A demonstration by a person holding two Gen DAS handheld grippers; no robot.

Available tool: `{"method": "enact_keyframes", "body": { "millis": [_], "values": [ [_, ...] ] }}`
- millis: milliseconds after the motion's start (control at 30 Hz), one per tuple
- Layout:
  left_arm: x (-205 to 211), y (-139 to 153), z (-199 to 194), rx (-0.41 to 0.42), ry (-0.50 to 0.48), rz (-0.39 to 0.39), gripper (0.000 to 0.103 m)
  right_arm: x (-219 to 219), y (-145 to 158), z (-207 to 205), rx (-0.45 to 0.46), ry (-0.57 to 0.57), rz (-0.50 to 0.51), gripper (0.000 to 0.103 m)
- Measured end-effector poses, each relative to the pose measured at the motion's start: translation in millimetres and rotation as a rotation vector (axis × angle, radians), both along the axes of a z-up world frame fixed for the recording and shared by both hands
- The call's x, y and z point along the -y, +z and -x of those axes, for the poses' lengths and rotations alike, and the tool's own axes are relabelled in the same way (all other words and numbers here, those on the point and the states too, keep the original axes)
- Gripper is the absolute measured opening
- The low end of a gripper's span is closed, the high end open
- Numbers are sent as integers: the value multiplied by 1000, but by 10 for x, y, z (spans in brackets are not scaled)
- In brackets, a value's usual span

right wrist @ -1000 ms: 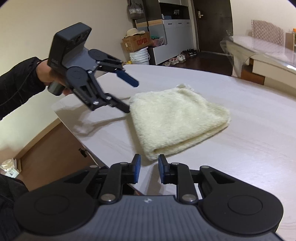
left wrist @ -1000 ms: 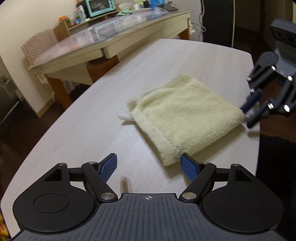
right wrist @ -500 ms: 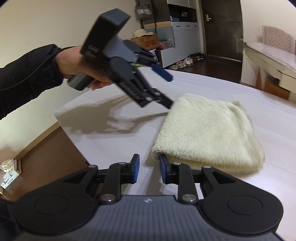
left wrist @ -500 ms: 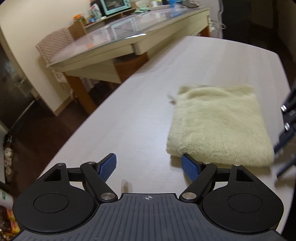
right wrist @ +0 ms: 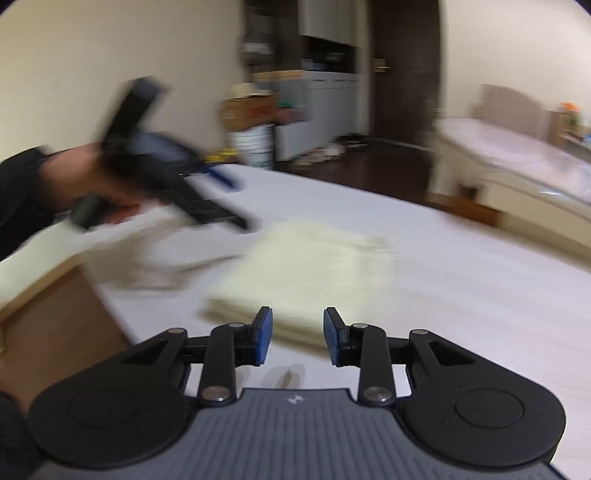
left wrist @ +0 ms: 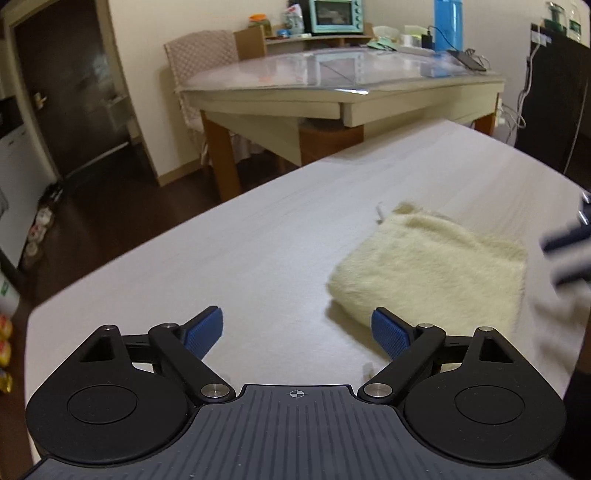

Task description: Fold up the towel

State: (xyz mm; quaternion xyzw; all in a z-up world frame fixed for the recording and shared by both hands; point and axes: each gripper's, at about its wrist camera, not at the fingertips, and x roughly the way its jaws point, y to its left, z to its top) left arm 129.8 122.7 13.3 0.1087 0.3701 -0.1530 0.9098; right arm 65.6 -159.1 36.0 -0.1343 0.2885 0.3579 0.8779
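**Folded towel on the counter, both tools off it**

A pale yellow terry towel (left wrist: pixel 436 266) lies folded into a thick, roughly square pad on the pale wood-grain counter (left wrist: pixel 240 251). In the left wrist view it sits to the right of centre, with a small white tag sticking out at its far corner.

The left tool (left wrist: pixel 297 330) hangs above the counter with its blue pads (left wrist: pixel 205 328) spread wide apart and nothing between them; its right pad is just beside the towel's near edge, and whether it touches cannot be told. From the right wrist view, this same tool (right wrist: pixel 236 203) appears blurred, gripped by a hand (right wrist: pixel 85 181) in a dark sleeve, over the towel's far left side.

The right tool (right wrist: pixel 297 339) has its pads partly apart, holding nothing, close to the towel's (right wrist: pixel 310 273) near edge. That view is heavily blurred.

Beyond the counter stands a glass-topped dining table (left wrist: pixel 332 85) with a chair (left wrist: pixel 201 62), and a mint toaster oven (left wrist: pixel 338 14) behind.
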Motion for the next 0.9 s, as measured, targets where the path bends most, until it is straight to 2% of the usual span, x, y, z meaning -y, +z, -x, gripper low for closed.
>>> {"method": "enact_keyframes", "body": {
  "millis": [100, 200, 333, 533, 700, 800, 900],
  "values": [
    [105, 7, 153, -1, -47, 46, 92, 90, -36, -193, 26, -33, 64, 34],
    [266, -24, 312, 3, -106, 20, 92, 77, -133, -373, 36, -25, 125, 34],
    [404, -125, 432, -14, -132, 3, 92, -16, -250, -440, 32, 31, 143, 34],
    [338, -163, 416, -13, -99, -20, 92, -90, -312, -337, 26, 60, 143, 34],
    [198, -106, 343, -1, -54, -58, 92, -182, -306, -71, 24, 87, 141, 34],
    [109, -5, 285, 38, 2, -16, 92, -174, -264, 5, 42, 80, 145, 37],
    [74, 43, 161, 66, 98, 20, 92, -91, -153, 5, 57, 31, 107, 37]
  ]
}}
